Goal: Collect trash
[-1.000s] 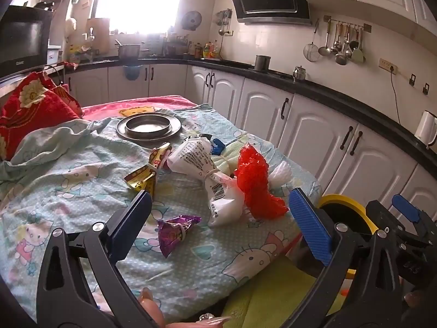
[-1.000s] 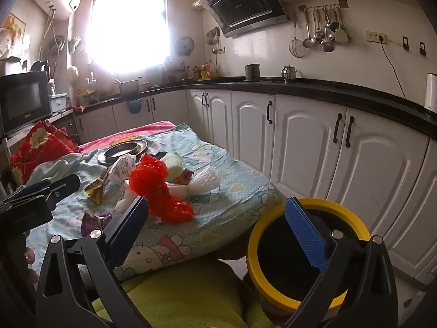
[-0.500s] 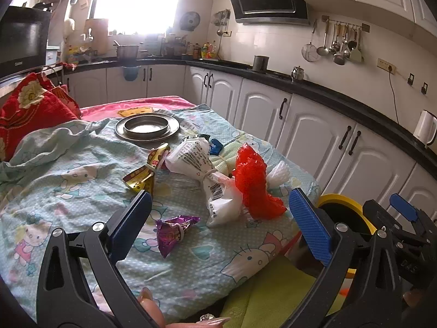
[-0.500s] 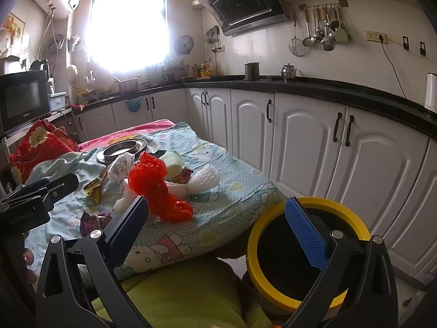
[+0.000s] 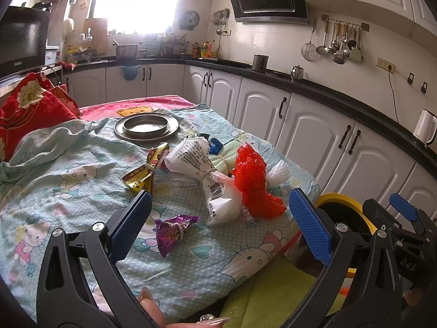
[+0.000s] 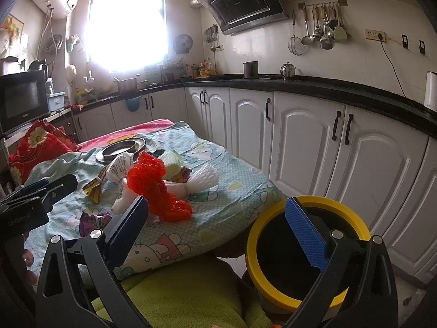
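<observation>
Trash lies on a Hello Kitty cloth (image 5: 68, 180) over the table: a purple wrapper (image 5: 172, 231), a white printed bag (image 5: 202, 172), red plastic netting (image 5: 252, 181), white foam netting (image 5: 278, 172) and a gold-red wrapper (image 5: 142, 175). My left gripper (image 5: 221, 224) is open and empty, held near the table's front edge, with the purple wrapper between its fingers in view. My right gripper (image 6: 218, 224) is open and empty, above the table's front right corner. A yellow-rimmed black bin (image 6: 300, 251) stands on the floor to the right. The red netting (image 6: 155, 188) also shows in the right wrist view.
A metal plate with a round tin (image 5: 146, 127) sits at the table's far end. A red flowered cushion (image 5: 24, 112) lies at the far left. White cabinets (image 5: 314, 134) under a black counter run along the right. Green clothing (image 6: 185, 292) is below the grippers.
Both grippers have drifted only slightly; the view of the table shifted a little. The trash has not moved and both grippers stay open.
</observation>
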The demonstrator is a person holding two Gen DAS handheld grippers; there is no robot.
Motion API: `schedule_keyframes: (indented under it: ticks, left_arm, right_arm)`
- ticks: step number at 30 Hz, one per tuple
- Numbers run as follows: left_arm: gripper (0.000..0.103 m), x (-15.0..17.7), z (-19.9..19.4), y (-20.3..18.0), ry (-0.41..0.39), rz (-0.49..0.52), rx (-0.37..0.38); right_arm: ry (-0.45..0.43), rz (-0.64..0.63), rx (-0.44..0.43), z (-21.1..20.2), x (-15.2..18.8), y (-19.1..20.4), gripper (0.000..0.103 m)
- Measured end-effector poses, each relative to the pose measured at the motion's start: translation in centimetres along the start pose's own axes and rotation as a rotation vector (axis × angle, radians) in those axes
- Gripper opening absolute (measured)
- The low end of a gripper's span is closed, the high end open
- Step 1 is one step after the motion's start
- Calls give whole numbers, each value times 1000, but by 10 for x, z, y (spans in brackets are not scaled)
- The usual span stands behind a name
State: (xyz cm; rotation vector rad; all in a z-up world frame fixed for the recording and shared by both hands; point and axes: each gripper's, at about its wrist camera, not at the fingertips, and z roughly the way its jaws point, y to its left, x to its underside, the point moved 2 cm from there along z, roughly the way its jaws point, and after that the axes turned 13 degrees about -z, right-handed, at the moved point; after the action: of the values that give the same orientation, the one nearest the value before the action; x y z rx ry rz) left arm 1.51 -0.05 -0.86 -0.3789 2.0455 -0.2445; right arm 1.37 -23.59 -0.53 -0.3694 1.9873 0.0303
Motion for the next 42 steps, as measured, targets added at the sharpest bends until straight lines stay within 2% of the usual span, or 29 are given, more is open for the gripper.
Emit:
schedule_keyframes:
  ticks: [22,30,42]
  left_arm:
    - [92,5,-2,-1,7,-15,-2]
    - [92,-2,0,14,5,-36,-20]
    - [92,-17,5,58,4,-100,-107]
  right_arm:
    - [21,-27,-31,6,2,12,97]
    - [31,-60,-81,10,-6,22,97]
    - [44,-157,-214,43,-35,55,97]
